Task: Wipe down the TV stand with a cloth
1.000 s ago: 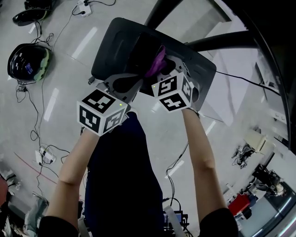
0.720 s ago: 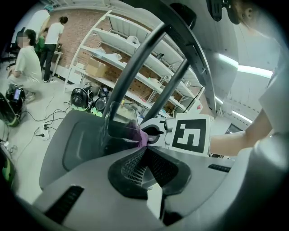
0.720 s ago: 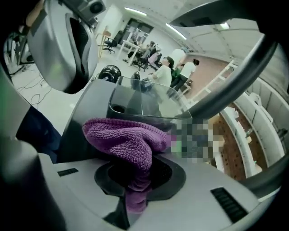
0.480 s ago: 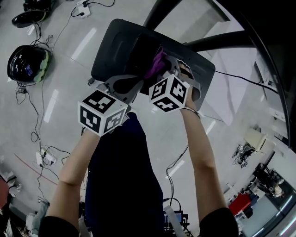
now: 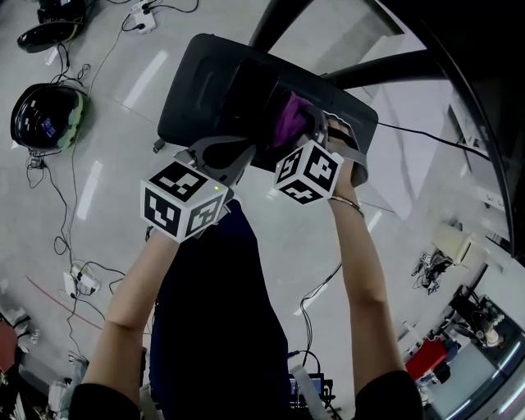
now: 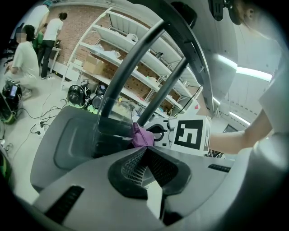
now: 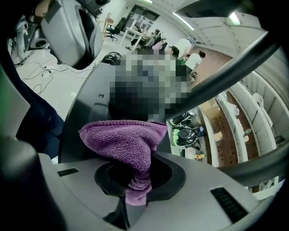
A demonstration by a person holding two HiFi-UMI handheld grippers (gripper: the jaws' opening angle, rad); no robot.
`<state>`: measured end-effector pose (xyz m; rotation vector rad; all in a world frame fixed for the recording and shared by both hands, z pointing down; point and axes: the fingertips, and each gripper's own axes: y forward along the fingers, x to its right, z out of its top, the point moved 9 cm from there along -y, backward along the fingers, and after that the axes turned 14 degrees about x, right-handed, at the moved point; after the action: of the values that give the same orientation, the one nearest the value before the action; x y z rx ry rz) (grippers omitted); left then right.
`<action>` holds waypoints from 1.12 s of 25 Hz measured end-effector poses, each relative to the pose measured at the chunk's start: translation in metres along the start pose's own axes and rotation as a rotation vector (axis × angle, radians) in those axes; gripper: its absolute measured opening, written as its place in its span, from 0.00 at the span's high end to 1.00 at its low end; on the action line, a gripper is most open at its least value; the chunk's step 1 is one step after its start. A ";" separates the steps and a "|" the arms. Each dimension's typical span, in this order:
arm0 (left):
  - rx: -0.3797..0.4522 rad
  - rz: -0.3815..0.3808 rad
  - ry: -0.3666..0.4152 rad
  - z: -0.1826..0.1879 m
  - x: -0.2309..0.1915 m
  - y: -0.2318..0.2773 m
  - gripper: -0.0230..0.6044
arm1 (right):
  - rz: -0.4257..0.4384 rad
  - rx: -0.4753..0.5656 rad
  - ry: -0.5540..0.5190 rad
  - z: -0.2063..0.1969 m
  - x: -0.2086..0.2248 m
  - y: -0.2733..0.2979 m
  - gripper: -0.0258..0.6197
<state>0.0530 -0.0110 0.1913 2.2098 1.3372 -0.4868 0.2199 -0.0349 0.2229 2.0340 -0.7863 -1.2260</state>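
The TV stand's dark grey base plate (image 5: pixel 205 82) lies on the pale floor, with black poles (image 5: pixel 277 23) rising from it. My right gripper (image 5: pixel 308 125) is shut on a purple cloth (image 5: pixel 289 115) that rests against the plate near the foot of the poles. In the right gripper view the cloth (image 7: pixel 126 142) hangs bunched out of the shut jaws of the right gripper (image 7: pixel 135 191), over the plate (image 7: pixel 88 94). My left gripper (image 5: pixel 220 154) hovers at the plate's near edge, shut and empty. The left gripper view shows that gripper (image 6: pixel 145 155), the cloth (image 6: pixel 142 136) and the plate (image 6: pixel 67 144).
A black helmet (image 5: pixel 45 115) and cables (image 5: pixel 70 205) lie on the floor at the left, and a power strip (image 5: pixel 80 277) sits lower down. White shelving (image 6: pixel 135 67) and people (image 6: pixel 27 58) stand behind the stand in the left gripper view.
My right gripper has turned and slid the cloth a little to the right across the plate. The left gripper has hardly moved.
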 end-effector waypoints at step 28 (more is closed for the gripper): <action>-0.018 -0.042 -0.007 -0.018 0.030 0.036 0.95 | -0.094 -0.272 -0.037 -0.125 -0.005 -0.057 0.85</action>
<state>0.0991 0.0069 0.1976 2.1671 1.3815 -0.4952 0.3407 0.0304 0.2288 1.8473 -0.5134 -1.3471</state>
